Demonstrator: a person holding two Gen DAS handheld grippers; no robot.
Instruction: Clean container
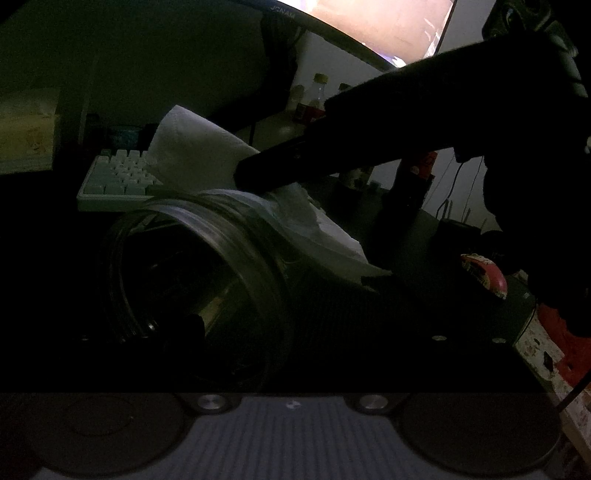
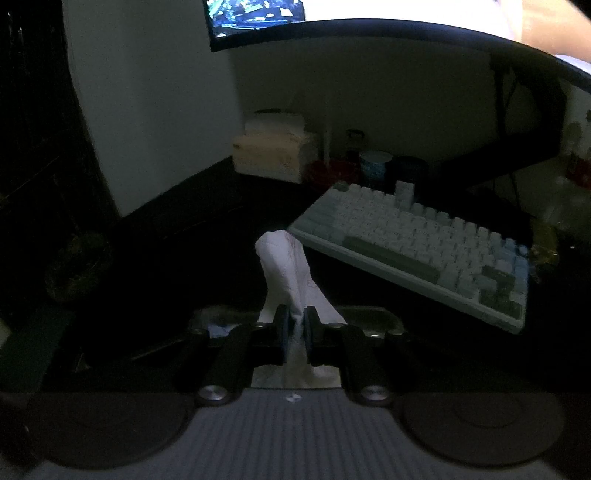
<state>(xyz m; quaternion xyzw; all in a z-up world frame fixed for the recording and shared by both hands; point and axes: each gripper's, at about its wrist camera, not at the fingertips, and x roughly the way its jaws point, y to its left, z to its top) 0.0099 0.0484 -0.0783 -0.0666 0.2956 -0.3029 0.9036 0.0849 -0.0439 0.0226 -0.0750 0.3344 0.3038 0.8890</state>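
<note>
Only one bit of lettering shows up: on the lower bezel of the monitor (image 1: 284, 11), in the left wrist view, pale letters run mirrored or upside down, something like "JCNAIM", too unclear to pin down. Below the monitor, the keyboard (image 2: 424, 251) has marks on its keycaps, too blurred to read. The red labels on the bottles (image 1: 314, 99) beside the monitor's stand are unreadable too.

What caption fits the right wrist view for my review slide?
Right gripper pinches a white tissue upright above a dark desk, with a pale keyboard beyond.
</note>
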